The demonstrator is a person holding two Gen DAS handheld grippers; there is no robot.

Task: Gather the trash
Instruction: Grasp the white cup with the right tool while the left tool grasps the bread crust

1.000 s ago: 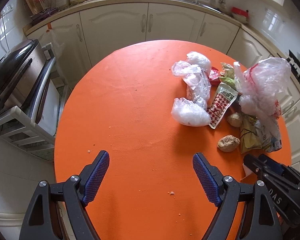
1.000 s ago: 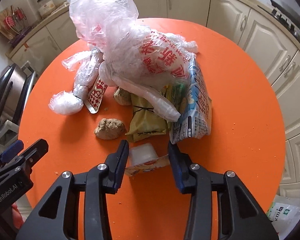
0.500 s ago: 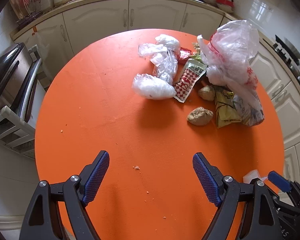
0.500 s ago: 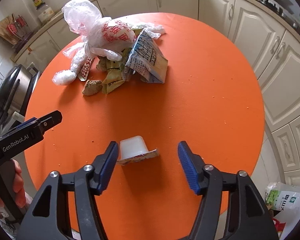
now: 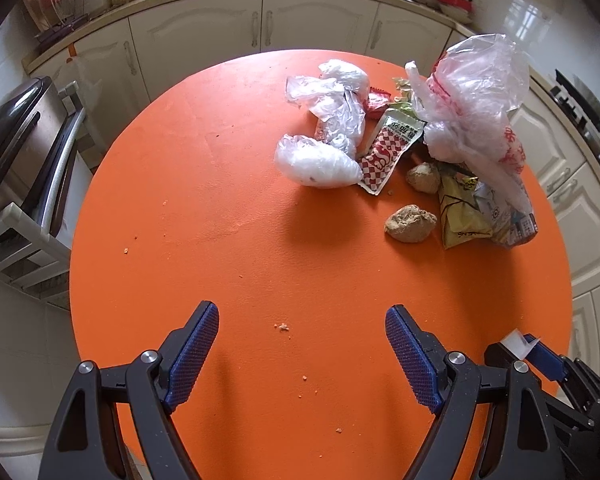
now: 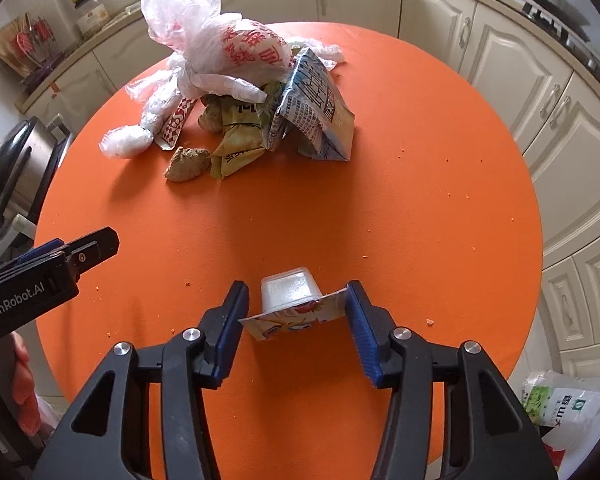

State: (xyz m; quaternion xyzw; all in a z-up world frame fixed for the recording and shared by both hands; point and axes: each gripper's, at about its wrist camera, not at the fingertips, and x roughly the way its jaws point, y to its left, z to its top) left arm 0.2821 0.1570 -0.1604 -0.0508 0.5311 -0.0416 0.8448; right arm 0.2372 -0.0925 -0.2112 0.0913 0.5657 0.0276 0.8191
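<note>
A pile of trash lies at the far side of the round orange table (image 5: 260, 240): a large clear plastic bag with red print (image 5: 472, 108) (image 6: 236, 52), smaller clear bags (image 5: 316, 160), a red-checked sachet (image 5: 388, 152), brown lumps (image 5: 410, 224) (image 6: 188, 164), a yellow wrapper (image 6: 236, 148) and a blue-white pack (image 6: 316, 116). A small white plastic cup with a peeled printed lid (image 6: 290, 300) sits between the fingers of my right gripper (image 6: 298, 312); the lid edges touch the pads. My left gripper (image 5: 302, 344) is open and empty over bare table.
Cream kitchen cabinets ring the table. A steel appliance on a white rack (image 5: 16, 148) stands to the left. A white-and-green bag (image 6: 560, 404) lies on the floor at the lower right. My left gripper also shows in the right wrist view (image 6: 52, 268).
My right gripper pulled back from the pile toward the near table edge with the cup between its fingers; the fingers widened, then narrowed again. My left gripper also drew back.
</note>
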